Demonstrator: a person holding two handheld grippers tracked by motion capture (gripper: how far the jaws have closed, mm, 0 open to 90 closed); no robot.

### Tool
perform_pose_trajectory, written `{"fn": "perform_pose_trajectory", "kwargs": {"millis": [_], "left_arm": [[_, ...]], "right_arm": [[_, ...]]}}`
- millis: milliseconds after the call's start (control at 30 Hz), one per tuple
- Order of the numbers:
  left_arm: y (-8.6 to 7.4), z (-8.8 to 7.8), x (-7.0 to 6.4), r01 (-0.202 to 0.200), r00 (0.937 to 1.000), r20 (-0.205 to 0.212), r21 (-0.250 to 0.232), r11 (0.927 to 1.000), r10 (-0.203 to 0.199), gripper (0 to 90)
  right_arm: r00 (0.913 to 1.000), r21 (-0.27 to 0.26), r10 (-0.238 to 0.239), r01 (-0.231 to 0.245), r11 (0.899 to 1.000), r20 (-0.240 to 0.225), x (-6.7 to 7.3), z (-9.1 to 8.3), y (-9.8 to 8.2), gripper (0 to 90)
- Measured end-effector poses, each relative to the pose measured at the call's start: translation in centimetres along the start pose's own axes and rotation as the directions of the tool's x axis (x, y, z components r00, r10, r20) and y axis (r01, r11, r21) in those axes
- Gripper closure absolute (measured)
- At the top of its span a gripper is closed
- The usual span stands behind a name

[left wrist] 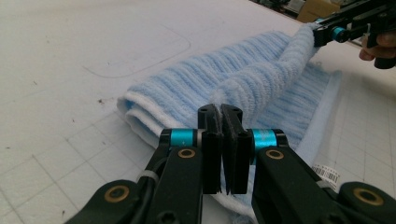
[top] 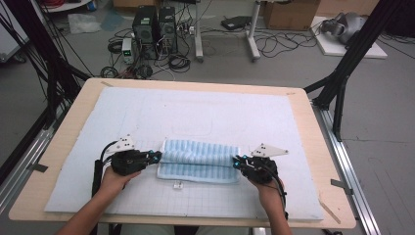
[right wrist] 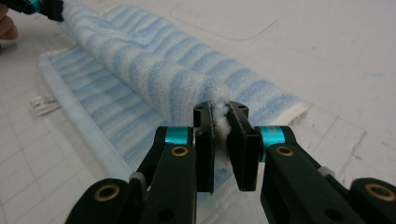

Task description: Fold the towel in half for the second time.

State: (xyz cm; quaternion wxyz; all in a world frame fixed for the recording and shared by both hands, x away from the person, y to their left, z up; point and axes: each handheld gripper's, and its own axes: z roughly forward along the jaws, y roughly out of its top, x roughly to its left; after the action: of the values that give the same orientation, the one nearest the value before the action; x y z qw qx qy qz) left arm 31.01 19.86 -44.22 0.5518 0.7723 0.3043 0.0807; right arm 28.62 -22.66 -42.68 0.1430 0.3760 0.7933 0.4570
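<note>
At the bottom of the high view your 2 forearms come in, each hand wrapped around a gripper. Your left gripper (top: 157, 156) sits in the lower left of the middle of the frame, your right gripper (top: 236, 161) in the lower right of the middle, and the 2 point toward each other along one line. Between them lies the blue striped towel (top: 198, 164), folded, low in the centre of the pale foam mat (top: 205, 110) that covers the wooden table (top: 73, 115).

In the left gripper view the jaws are clamped on a pinch of the towel's (left wrist: 252, 79) edge, with fluff squeezed up between the pads; a raised ridge of cloth runs from there to the upper right of the frame, where the other gripper grips its far end. The right gripper view mirrors this: its jaws are pressed together on a white tuft of the towel (right wrist: 154, 74), and the ridge runs to the upper left.

A small white label (top: 177, 185) lies just below the towel's near edge.

Beyond the table, computer towers (top: 155, 29) and cables sit on the floor.
</note>
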Motion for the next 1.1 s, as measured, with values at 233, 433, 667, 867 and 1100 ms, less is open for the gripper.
{"fn": "perform_pose_trajectory", "kwargs": {"millis": [233,433,667,867,1100], "left_arm": [[-0.3,-0.3,-0.6,-0.006,0.9998,0.019,0.014,0.9999,0.006,86.4],[-0.9,-1.1,-1.2,-0.009,0.9997,0.023,0.021,0.9997,0.009,84.4],[0.2,-1.7,-0.6,0.037,0.9981,-0.047,-0.063,0.9974,-0.040,59.2],[1.5,-0.1,-0.3,0.002,0.9990,-0.045,-0.056,0.9985,-0.005,59.1],[1.4,2.9,-0.3,0.002,0.9968,-0.080,0.098,0.9952,0.006,63.4]], "right_arm": [[0.9999,0.034,-0.012,0.012,0.999,-0.001,0.2,-0.2,-0.7,80.7],[0.9998,0.053,-0.017,0.018,0.998,-0.005,0.6,-0.7,-1.1,74.7],[0.9992,-0.037,0.031,-0.030,0.999,0.026,0.4,-1.8,-0.8,59.8],[0.9948,-0.100,0.077,-0.070,0.993,0.067,0.1,-1.2,0.6,53.5],[0.9983,0.033,0.002,-0.004,0.999,0.059,1.2,2.9,1.6,51.5]]}}
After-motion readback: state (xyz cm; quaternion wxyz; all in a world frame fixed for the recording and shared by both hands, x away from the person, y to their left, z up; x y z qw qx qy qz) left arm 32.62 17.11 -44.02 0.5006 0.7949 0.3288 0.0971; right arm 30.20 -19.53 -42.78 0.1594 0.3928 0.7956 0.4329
